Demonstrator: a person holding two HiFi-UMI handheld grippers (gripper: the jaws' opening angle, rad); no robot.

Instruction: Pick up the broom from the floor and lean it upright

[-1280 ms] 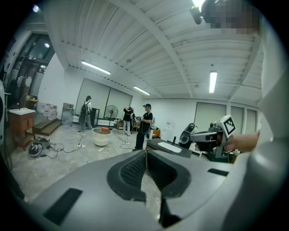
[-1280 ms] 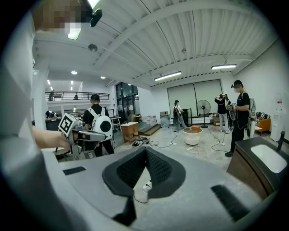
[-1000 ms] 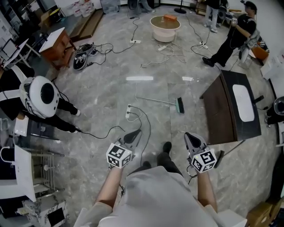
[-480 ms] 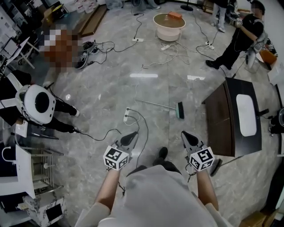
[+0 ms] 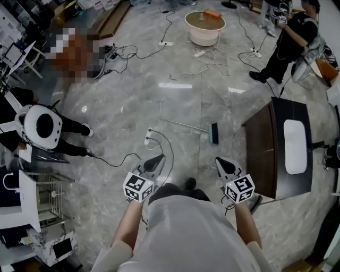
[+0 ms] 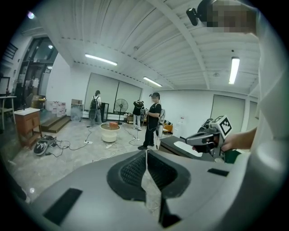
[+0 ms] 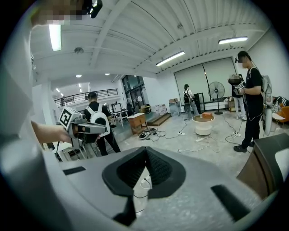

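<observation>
Head view: broom (image 5: 188,125) lies flat on the grey marble floor (image 5: 117,122), not picked up. Handle runs approx 9-to-3 o'clock. Dark-green brush head is at the 3 o'clock end, near the dark table (image 5: 263,143) but apart from it. Broom is at 12 o'clock from both grippers, well apart from them, nothing touching it.

Jaws of the left gripper (image 5: 158,159) are fully together. In its own view the pads meet on a thin seam w/ nothing btwn them, so it's empty. It's held low in front of the wearer, tip aimed approx 1 o'clock.

Same for the right gripper (image 5: 220,161): jaws closed tight, nothing held, tip aimed approx 11 o'clock. The two sit side by side, apart, w/ the wearer's shoe (image 5: 189,184) on the floor btwn them.

White power strip (image 5: 148,138) w/ cable lies near the left gripper at its 12 o'clock, and at approx 7 o'clock of the broom's handle end. Table has a white oblong pad (image 5: 295,139) on top.

Round cream tub (image 5: 205,29) is far off at 12 o'clock, w/ an orange item (image 5: 214,13) on top. Person in black (image 5: 289,34) stands at approx 1 o'clock. Person w/ a round white backpack (image 5: 40,125) is at 9 o'clock.
</observation>
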